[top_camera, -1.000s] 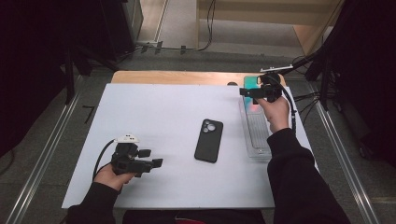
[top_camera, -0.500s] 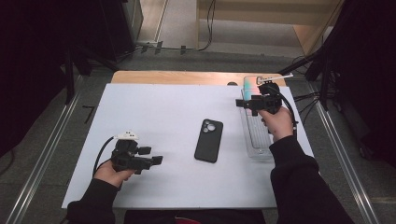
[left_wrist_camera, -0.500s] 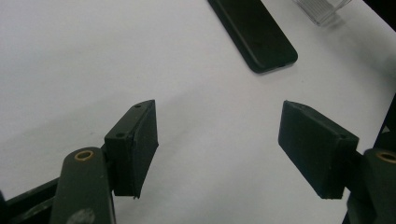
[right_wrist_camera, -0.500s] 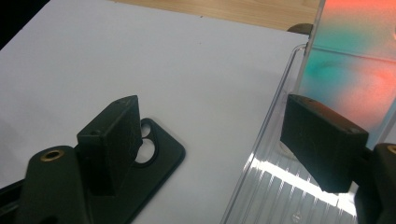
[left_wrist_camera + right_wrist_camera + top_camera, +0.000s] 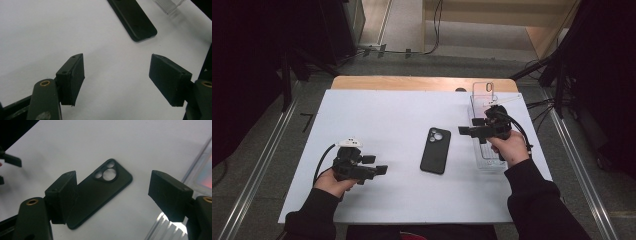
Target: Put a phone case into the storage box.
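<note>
Looking down my right tool, jaws apart and empty, I see the black phone case face-down on the white counter, just left, long axis running away from me; left tool open too, farther off.

A rectangular desk covered by a white sheet is seen from above, with a strip of light wood left bare along its far edge. A black phone case, camera cut-outs at its far end, is laid flat near the middle of the white surface. To its right, close to the desk's right edge, a clear plastic tray is laid lengthwise, its far end reaching the wooden strip. Grey floor is seen around the desk.
</note>
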The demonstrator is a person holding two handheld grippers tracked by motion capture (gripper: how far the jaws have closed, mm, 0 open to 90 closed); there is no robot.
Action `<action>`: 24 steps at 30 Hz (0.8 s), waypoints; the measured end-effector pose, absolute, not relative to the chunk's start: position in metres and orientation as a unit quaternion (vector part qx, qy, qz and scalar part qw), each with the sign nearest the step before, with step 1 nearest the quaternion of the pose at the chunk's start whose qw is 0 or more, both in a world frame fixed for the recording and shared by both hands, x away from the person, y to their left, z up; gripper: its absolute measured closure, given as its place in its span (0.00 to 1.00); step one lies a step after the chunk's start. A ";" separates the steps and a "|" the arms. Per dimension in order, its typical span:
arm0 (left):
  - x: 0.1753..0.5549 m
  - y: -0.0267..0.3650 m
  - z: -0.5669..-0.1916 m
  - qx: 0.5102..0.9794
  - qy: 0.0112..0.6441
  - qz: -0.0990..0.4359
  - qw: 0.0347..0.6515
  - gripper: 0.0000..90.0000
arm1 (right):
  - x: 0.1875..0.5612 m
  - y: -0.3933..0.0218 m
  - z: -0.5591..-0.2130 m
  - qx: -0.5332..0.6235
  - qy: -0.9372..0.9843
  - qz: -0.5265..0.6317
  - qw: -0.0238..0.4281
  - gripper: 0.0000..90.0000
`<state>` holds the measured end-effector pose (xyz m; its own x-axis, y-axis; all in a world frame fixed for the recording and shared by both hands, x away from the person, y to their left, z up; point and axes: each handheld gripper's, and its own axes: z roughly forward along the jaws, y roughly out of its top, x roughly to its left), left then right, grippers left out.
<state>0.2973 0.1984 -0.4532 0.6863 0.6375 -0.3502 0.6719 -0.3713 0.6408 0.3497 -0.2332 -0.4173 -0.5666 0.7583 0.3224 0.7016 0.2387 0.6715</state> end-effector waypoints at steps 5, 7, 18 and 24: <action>0.297 0.195 -0.451 0.828 0.392 -0.021 0.400 0.32 | 0.333 -0.228 -0.423 0.443 0.802 0.401 0.023 0.24; 0.298 0.194 -0.450 0.830 0.388 -0.023 0.401 0.32 | 0.326 -0.227 -0.425 0.436 0.807 0.397 0.021 0.24; 0.297 0.192 -0.449 0.833 0.378 -0.034 0.403 0.32 | 0.296 -0.230 -0.436 0.406 0.823 0.398 0.009 0.24; 0.293 0.191 -0.449 0.835 0.368 -0.042 0.408 0.32 | 0.282 -0.230 -0.445 0.396 0.828 0.396 0.000 0.24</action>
